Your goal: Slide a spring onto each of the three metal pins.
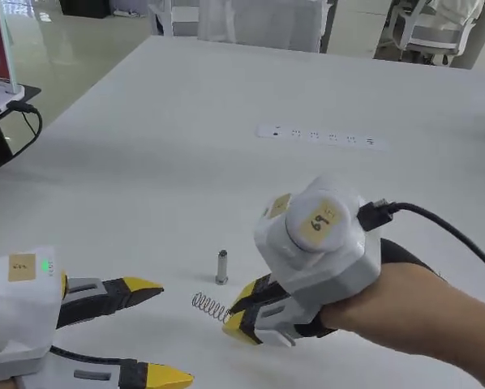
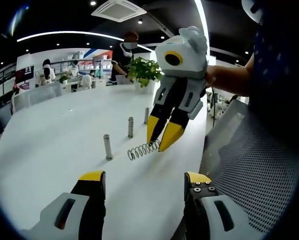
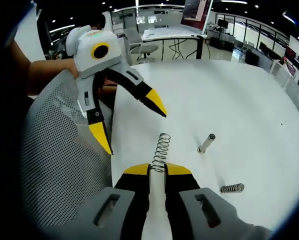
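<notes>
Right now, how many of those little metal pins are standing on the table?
3, standing in a row in the left gripper view: a bare pin nearest, a second pin behind it, a third pin farthest, beside the right gripper. None looks hidden.

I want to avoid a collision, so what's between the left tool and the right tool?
The spring, pinched in the right tool, sticks out toward the open left tool; the right gripper view shows it, with bare table beyond.

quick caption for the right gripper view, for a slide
Right gripper pinches a spring near a bare pin, open left gripper opposite.
</notes>
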{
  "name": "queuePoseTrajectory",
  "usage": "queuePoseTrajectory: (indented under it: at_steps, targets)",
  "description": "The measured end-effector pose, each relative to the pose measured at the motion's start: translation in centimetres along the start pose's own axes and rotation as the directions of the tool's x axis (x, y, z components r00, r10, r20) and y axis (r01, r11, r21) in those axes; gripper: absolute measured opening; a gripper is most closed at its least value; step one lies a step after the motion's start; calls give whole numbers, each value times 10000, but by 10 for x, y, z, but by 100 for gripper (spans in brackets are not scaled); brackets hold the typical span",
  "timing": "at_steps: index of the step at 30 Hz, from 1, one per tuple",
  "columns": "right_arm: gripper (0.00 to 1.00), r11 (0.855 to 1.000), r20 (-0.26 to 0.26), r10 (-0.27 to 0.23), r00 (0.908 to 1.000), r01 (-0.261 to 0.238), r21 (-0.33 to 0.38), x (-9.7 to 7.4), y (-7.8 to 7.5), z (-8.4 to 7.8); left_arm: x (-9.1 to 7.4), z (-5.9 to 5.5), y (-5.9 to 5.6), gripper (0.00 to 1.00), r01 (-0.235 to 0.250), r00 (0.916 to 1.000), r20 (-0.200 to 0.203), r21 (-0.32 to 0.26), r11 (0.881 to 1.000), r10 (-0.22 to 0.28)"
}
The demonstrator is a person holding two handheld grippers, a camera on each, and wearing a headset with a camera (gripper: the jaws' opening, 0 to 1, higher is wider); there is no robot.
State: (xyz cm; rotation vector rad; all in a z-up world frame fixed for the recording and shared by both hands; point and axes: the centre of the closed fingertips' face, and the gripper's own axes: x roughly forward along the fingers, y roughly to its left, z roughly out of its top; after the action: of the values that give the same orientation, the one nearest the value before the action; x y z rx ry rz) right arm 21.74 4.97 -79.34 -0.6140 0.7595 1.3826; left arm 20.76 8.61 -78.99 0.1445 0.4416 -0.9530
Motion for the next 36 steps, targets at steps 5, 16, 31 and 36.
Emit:
queuePoseTrajectory:
  at_steps: [5, 16, 31, 36]
  targets:
    - [8, 9989, -71, 204, 9998, -207, -421, -6, 6, 3, 4, 14, -3, 52, 289, 9995, 83, 544, 9981, -294]
    - [8, 9913, -217, 616, 9979, -637, -1153, -12, 20, 8, 5, 26, -11, 31, 842, 9961, 147, 1369, 9870, -870]
    - [8, 9680, -709, 1499, 9862, -1609, -1923, -15, 39, 4, 6, 25, -31, 12, 1744, 9845, -158, 2052, 9631, -1749]
    - [8, 9655, -800, 1627, 9834, -1754, -1925, -16, 41, 2, 7, 24, -36, 8, 1968, 9803, -288, 2152, 9565, -1952]
